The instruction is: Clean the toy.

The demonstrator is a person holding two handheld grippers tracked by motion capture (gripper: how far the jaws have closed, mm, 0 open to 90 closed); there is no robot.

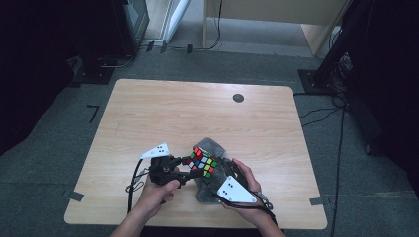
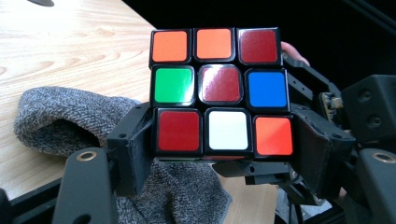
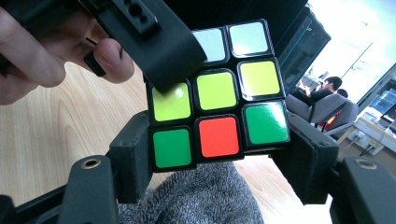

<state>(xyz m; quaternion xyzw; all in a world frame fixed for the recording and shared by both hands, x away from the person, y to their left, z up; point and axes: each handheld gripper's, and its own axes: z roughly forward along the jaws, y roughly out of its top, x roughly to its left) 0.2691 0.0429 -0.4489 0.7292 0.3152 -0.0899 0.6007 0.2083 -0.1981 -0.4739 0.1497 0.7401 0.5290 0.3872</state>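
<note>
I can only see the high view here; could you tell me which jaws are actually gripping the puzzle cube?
Observer: In the left gripper view, the left gripper has its jaws clamped on the bottom row of the cube, one jaw on each side.
Operator: Thank you. And is the right one holding it too?
Observer: Yes. In the right gripper view, the right gripper also has a jaw pressed on each side of the cube's bottom row.
Operator: What lies under the cube?
Observer: A grey knitted cloth lies bunched on the table, beneath the cube.
Operator: Which colours face the left gripper's camera?
Observer: The centre sticker there is dark red, with green to one side and blue to the other.
</note>
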